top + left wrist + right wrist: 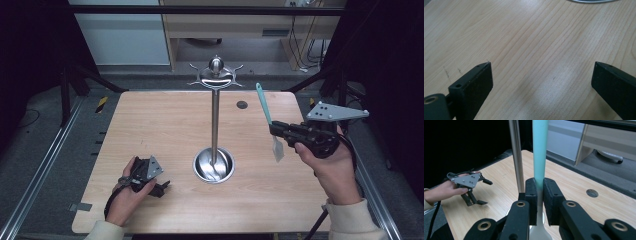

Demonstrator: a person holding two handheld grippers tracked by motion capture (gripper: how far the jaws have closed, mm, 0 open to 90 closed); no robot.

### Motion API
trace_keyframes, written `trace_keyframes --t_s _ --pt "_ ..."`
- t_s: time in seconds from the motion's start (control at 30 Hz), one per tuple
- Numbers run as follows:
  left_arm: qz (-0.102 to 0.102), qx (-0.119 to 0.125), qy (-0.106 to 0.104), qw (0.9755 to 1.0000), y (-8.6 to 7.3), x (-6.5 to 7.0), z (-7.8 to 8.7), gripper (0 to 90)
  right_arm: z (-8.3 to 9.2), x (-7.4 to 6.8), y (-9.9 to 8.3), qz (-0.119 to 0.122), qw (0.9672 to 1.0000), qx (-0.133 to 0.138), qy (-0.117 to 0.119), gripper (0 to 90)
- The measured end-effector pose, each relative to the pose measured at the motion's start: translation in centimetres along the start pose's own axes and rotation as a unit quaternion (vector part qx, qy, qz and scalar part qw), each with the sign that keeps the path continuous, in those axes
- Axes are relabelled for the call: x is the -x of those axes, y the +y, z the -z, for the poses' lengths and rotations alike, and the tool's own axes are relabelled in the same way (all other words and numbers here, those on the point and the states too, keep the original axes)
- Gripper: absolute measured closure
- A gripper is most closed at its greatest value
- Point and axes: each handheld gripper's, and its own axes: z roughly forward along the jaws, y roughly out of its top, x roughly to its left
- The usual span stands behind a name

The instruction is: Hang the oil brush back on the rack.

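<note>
Black jaws of the right gripper (274,129) are pressed onto a spatula (269,121), pinching it where the teal handle meets the pale lower part. In the right gripper view the two pads (531,195) clamp the handle from both sides, the teal shaft (540,152) rising straight up toward twelve o'clock and the whitish blade end dropping out of sight below the jaws. In the high view the spatula hangs above the table (165,130), tilted, its teal tip toward eleven o'clock and its pale blade toward five o'clock, with the gripper crossing it from the three o'clock side. The right hand (330,165) wraps the gripper's body, and a grey plate (336,112) sits on top of it.

At nine o'clock from the spatula stands a steel rack (215,75): a thin upright pole (215,125) rising from a round dish base (214,165) near the table's middle, with curved hooks and a ball at the top. The spatula is clear of the pole and well below the hooks. In the right gripper view the pole (516,155) stands just beside the teal handle, at its nine o'clock. A small dark hole (242,104) sits in the tabletop at about one o'clock from the base.

Farther off, at eight o'clock from the base, the left gripper (162,187) rests on the wood under the left hand (127,192). Its jaws are spread wide, with bare tabletop (536,62) between them, and the rim of the dish base (594,1) shows at twelve o'clock in its own view.
</note>
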Motion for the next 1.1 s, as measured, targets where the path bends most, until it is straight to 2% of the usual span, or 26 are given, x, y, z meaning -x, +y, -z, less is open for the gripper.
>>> trace_keyframes --t_s 0.4,1.1 --pt "-0.001 0.0 0.001 1.0 0.0 0.0 0.0 3.3 -0.2 -1.1 0.5 0.009 0.9997 0.016 0.017 82.3" --pt "-0.001 -0.001 0.0 1.0 0.0 0.0 0.0 3.3 -1.0 -1.6 1.2 0.018 0.9996 0.006 0.021 82.2"
